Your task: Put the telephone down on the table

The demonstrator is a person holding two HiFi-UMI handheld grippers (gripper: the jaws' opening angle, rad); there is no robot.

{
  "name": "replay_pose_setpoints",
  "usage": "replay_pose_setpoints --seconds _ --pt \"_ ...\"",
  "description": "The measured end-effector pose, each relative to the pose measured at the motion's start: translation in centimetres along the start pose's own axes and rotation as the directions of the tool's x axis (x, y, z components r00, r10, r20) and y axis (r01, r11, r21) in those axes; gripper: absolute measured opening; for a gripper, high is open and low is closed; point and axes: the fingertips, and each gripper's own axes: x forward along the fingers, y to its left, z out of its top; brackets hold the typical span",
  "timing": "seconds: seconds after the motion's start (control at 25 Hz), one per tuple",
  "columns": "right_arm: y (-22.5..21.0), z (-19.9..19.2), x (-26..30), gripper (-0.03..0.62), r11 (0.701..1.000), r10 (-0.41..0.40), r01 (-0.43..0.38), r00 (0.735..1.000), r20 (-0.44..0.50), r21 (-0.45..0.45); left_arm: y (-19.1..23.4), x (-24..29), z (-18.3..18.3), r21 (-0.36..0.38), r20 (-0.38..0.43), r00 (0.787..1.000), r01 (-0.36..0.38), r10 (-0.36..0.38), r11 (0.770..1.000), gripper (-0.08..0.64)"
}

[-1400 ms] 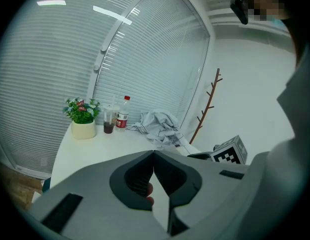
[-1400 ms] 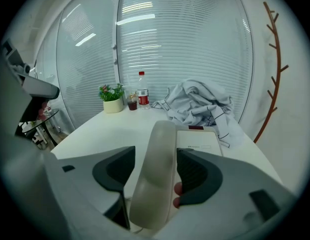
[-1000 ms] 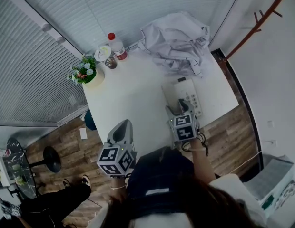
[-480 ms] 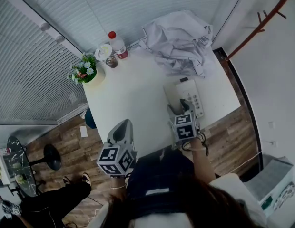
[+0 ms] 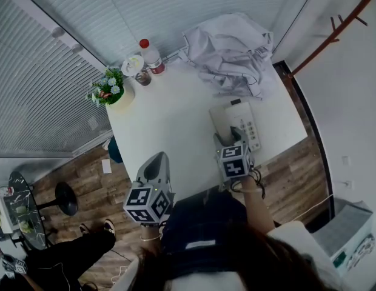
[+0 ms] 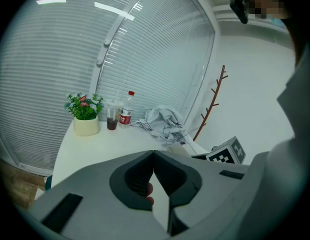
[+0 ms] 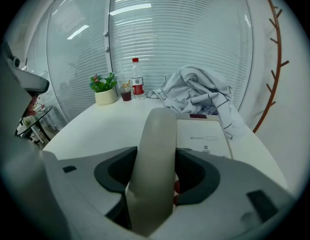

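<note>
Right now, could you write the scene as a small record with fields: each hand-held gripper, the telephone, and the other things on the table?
left hand-held gripper: jaws together, nothing between them
right hand-held gripper: jaws have just been closing; pads press on the handset
handset: pale, upright between the jaws; cannot tell if it rests on the base
telephone base: flat on the table, right side
far side: crumpled cloth
far left corner: flower pot, cup, bottle
</note>
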Motion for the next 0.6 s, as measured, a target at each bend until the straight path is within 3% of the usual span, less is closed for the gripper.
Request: replay_pose_setpoints --seconds 0.6 --pt "-0.30 0.16 -0.22 0.218 0.997 -0.028 0.028 1.000 0.006 0.076 0.27 -0.78 -0.21 0.004 0.007 1.000 -0.016 0.016 1.000 0.000"
